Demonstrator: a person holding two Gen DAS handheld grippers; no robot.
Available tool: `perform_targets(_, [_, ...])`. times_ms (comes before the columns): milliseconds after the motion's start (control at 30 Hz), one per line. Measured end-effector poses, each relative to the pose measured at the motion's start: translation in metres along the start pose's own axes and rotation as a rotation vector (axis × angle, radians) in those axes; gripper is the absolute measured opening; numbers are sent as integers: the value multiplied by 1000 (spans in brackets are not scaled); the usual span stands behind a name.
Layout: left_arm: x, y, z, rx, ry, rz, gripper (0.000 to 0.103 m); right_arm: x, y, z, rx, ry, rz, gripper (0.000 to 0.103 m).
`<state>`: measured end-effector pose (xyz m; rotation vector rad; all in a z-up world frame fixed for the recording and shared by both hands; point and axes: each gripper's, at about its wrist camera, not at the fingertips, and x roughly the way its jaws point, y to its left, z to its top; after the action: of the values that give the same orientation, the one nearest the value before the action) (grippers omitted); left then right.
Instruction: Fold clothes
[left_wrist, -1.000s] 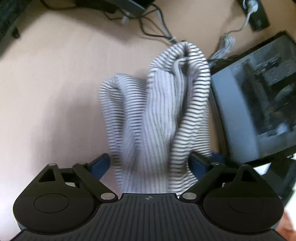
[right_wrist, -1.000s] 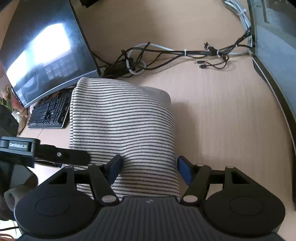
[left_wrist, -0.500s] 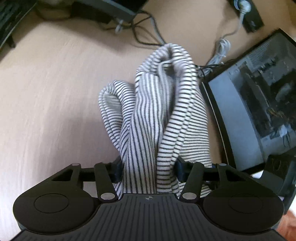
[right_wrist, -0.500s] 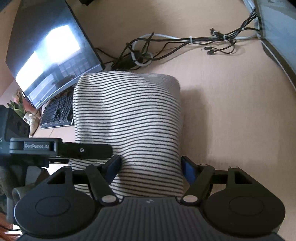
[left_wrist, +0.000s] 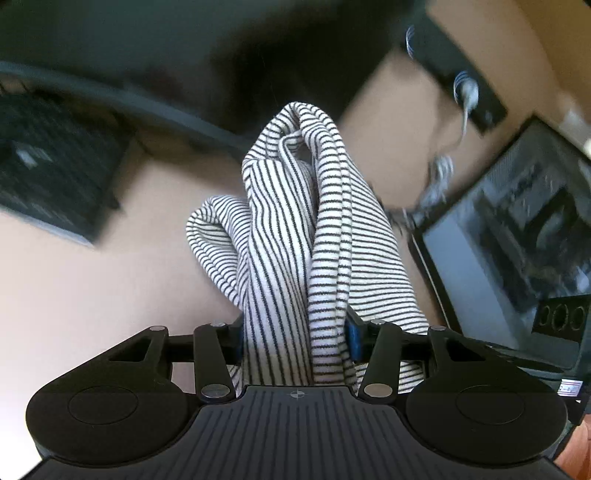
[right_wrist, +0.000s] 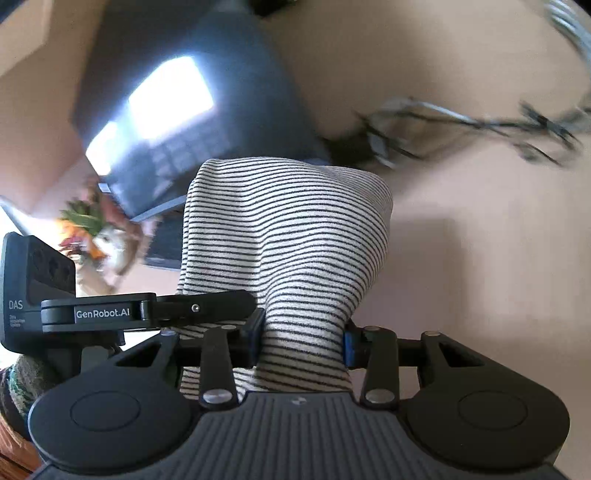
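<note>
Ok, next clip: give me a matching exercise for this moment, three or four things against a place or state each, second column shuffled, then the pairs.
Things:
1. striped garment
2. left gripper
3. power strip
4. potted plant

Places or states:
A. blurred, at the left edge of the right wrist view
B. bunched between both grippers' blue pads
C. top right of the left wrist view, on the desk, a cable plugged in
D. jaws closing, pads pressing bunched striped cloth

Pairs: 1-B, 2-D, 3-C, 4-A

Left gripper (left_wrist: 295, 338) closing, pads pinching the bunched striped garment (left_wrist: 306, 236) above the bench (left_wrist: 92, 295), monitor (left_wrist: 517, 236) at right
</note>
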<state>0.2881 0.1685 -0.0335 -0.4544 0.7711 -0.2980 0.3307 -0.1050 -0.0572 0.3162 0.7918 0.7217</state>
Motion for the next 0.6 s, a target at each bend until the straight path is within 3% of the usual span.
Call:
perform_targets(167, [-9, 33, 9, -15, -14, 51, 55, 37, 28, 13, -94, 3, 55, 39])
perform_targets(267, [12, 73, -9, -77, 70, 72, 57, 73, 26, 2, -116, 94, 3, 40])
perform_targets(333, [13, 91, -19, -111, 99, 72, 58, 92, 25, -10, -144, 153, -75, 48])
perform_targets(500, [-28, 66, 17, 71, -48, 88, 58, 95, 37, -13, -207, 156, -143, 49])
perform_targets(600, [-31, 48, 47, 105, -119, 6, 70, 96, 45, -17, -233, 149, -187, 50])
